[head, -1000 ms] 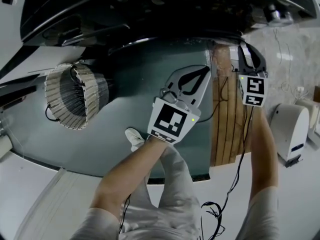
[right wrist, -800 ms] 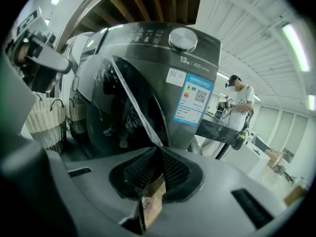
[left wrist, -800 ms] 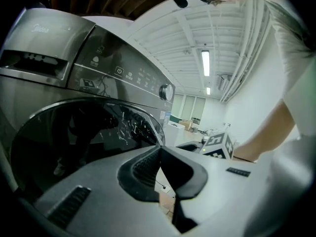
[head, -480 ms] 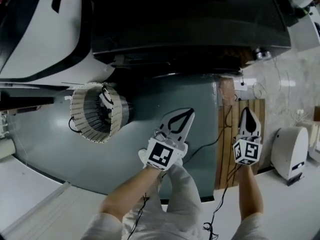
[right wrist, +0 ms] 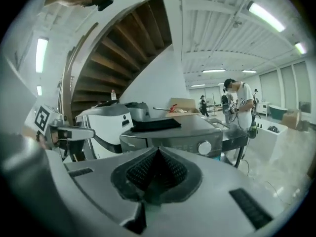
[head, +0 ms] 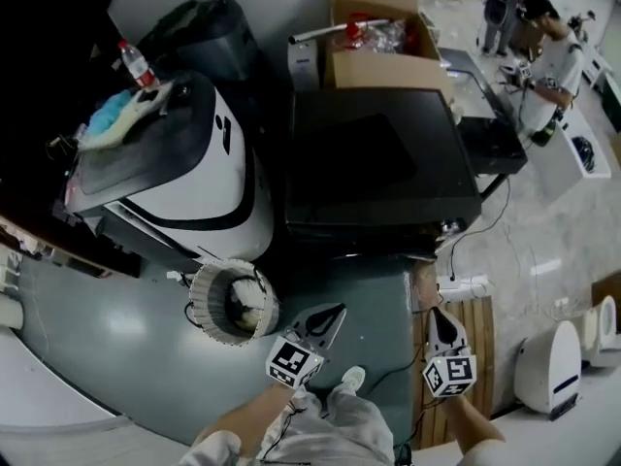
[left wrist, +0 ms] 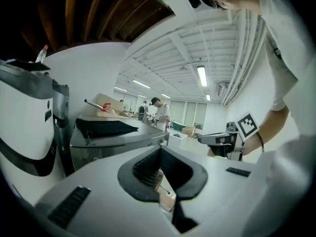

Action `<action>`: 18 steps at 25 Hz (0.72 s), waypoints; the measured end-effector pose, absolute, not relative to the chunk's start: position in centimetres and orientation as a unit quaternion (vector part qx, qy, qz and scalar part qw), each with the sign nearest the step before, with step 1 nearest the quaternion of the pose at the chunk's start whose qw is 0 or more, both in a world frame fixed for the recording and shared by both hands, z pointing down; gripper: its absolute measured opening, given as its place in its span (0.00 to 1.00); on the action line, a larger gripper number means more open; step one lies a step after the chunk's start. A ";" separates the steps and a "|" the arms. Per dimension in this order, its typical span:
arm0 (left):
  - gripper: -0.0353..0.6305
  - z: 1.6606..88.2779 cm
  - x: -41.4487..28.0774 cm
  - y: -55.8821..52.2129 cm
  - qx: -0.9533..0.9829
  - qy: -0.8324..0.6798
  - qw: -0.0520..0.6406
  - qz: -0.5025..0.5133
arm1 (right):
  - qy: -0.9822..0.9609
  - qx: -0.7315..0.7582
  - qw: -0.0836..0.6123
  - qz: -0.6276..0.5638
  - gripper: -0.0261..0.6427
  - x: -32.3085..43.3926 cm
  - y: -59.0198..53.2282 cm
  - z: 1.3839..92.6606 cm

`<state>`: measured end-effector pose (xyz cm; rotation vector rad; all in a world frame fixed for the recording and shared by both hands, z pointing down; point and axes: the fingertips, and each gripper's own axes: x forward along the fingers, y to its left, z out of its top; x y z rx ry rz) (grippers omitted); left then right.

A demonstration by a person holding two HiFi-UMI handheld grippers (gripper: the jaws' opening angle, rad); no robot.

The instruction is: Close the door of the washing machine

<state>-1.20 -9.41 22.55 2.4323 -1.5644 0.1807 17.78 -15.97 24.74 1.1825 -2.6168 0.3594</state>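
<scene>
Left tool point(head: 328, 316) closed, nothing between the jaws. Right tool point(head: 439, 318) closed too, empty. Both are held near the person and point far toward the dark grey boxy washing machine point(head: 378, 163), apart from it. The machine stands centre, right of a white rounded appliance with a black stripe point(head: 209, 183). Its front panel's round knob point(right wrist: 205, 147) shows in the right gripper view; door itself not visible. Round woven laundry basket point(head: 233, 304) on grey floor point(head: 107, 357), just left of the left tool.
</scene>
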 end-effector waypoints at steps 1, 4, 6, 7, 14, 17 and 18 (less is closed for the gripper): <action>0.06 20.9 -1.3 -9.1 0.834 -0.536 0.114 0.056 | -0.899 0.406 0.115 0.117 0.06 17.5 -15.4 22.7; 0.06 16.8 -2.0 -7.5 0.833 -0.544 0.096 0.034 | -0.904 0.405 0.100 0.092 0.06 16.9 -13.4 18.1; 0.06 14.8 -2.4 -6.3 0.832 -0.548 0.089 0.022 | -0.909 0.398 0.102 0.073 0.06 16.5 -12.0 16.0; 0.06 13.9 -2.7 -5.8 0.832 -0.548 0.087 0.017 | -0.911 0.395 0.101 0.068 0.06 16.4 -11.5 15.0; 0.06 8.3 -5.1 -1.9 0.827 -0.560 0.056 -0.016 | -0.904 0.420 0.059 0.047 0.06 17.4 -8.5 9.3; 0.06 6.4 -6.1 -0.3 0.825 -0.564 0.039 -0.018 | -0.904 0.424 0.041 0.026 0.06 17.8 -7.0 6.6; 0.06 5.8 -6.5 0.1 0.824 -0.566 0.033 -0.020 | -0.904 0.425 0.035 0.020 0.06 18.0 -6.6 5.8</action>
